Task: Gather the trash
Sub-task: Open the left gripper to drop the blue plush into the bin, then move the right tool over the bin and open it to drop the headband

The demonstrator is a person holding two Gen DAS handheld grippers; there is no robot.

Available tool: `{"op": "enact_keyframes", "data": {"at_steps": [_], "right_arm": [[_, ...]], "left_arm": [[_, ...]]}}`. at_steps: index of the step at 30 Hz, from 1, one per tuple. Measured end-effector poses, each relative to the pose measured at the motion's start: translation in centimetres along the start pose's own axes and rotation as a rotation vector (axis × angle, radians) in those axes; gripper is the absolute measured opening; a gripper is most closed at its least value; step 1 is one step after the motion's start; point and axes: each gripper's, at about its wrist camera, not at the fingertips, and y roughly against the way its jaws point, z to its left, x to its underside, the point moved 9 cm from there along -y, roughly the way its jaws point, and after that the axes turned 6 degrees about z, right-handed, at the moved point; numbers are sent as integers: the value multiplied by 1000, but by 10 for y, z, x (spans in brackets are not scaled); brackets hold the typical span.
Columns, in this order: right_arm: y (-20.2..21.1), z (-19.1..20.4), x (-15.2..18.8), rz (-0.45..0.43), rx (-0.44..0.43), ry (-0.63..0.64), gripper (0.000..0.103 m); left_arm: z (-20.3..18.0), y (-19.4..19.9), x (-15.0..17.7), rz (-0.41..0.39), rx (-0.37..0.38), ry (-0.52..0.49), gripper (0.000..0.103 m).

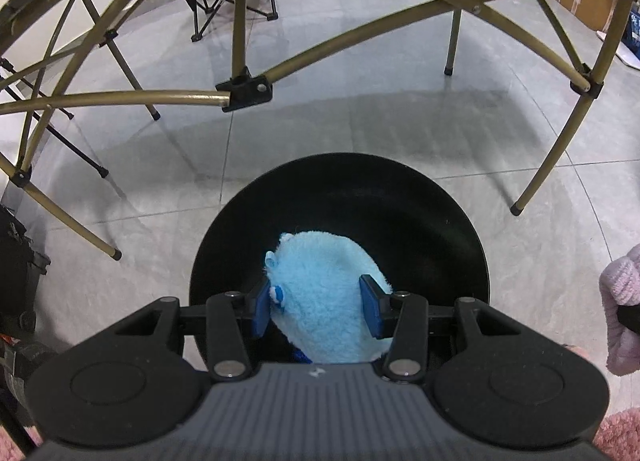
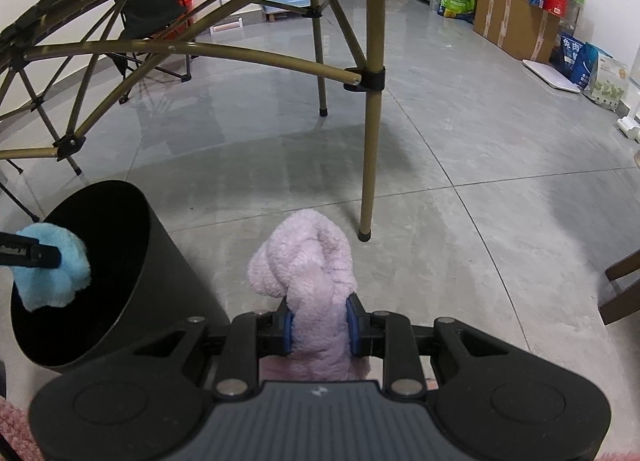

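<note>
Left gripper (image 1: 318, 307): pads clamped on blue fluffy toy (image 1: 320, 293), held over the mouth of the black bin (image 1: 440, 221); bin interior dark, contents possibly nil, cannot tell. Right gripper (image 2: 320, 325): jaws clamped on pink fluffy toy (image 2: 308, 273), beside the bin above grey tiled floor (image 2: 460, 181). Cardboard boxes (image 2: 516, 21) and printed bags (image 2: 576, 61) by the wall; writing unreadable

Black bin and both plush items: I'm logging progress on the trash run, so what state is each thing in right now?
Black bin: upright on the floor, open-topped, nothing visible inside.
Blue plush: clamped in the left gripper, held over the bin's mouth, not released.
Pink plush: clamped in the right gripper, beside the bin, over the floor.
Folding table: standing, legs unfolded.
</note>
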Motion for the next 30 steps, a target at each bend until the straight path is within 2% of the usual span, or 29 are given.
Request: {"op": "enact_keyframes", "data": {"at_steps": [8, 10, 12, 13, 30], "right_arm": [[-1, 0, 0, 1, -2, 0, 24], [-1, 1, -1, -1, -3, 0, 24], [0, -1, 0, -4, -3, -3, 24], [0, -1, 0, -4, -3, -4, 24], [3, 1, 2, -3, -10, 16, 24]], "left_arm": [[-1, -1, 1, 10, -9, 1, 50], [1, 0, 1, 2, -15, 5, 60], [4, 3, 1, -7, -19, 21, 96], [5, 5, 0, -13, -26, 31, 103], [11, 9, 5, -5, -33, 52, 103]]}}
